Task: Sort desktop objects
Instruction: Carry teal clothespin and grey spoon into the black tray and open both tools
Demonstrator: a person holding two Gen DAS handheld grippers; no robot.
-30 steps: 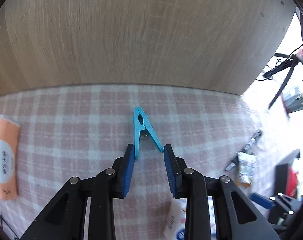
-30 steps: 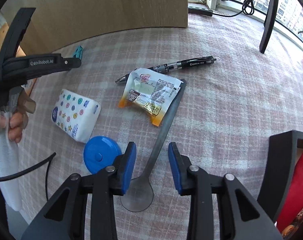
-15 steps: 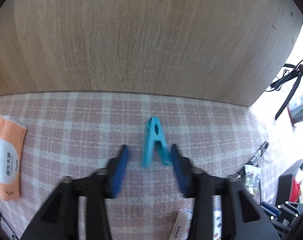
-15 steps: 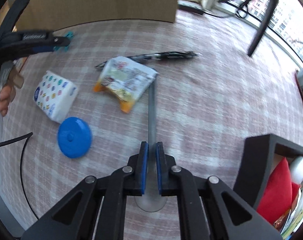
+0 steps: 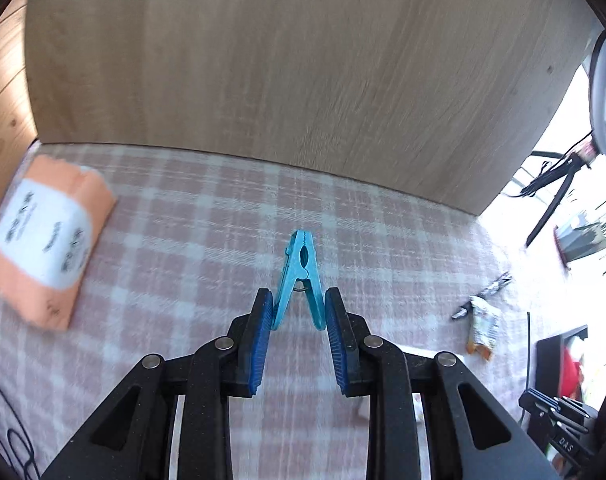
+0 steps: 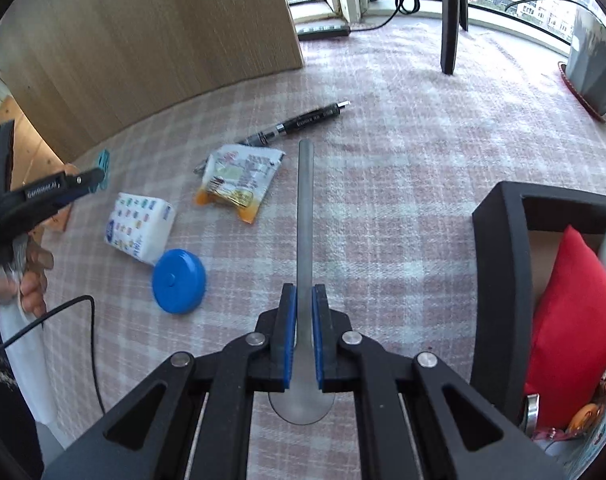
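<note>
**Spoon and clothespin both gripped, most of the desk still to sort**

Spoon (image 6: 305,216) is pinched at its neck by my right gripper (image 6: 303,336), pads pressed tight, handle pointing straight ahead. My left gripper (image 5: 297,328) squeezes the two legs of the blue clothespin (image 5: 301,270), jaws only partly narrowed around it.

Ahead and left of my right gripper lie the snack packet (image 6: 239,178), the pen (image 6: 303,122), the white tissue pack (image 6: 141,226) and the blue round case (image 6: 178,281); the orange pack (image 5: 43,240) sits far left of my left gripper. None of those looks sorted yet.

The black organiser (image 6: 499,264), just right of my right gripper, already holds red items. The cloth between is bare, so I judge it an easy swing, minding the organiser's near wall. A wooden panel (image 5: 283,72) blocks the way ahead of my left gripper.
</note>
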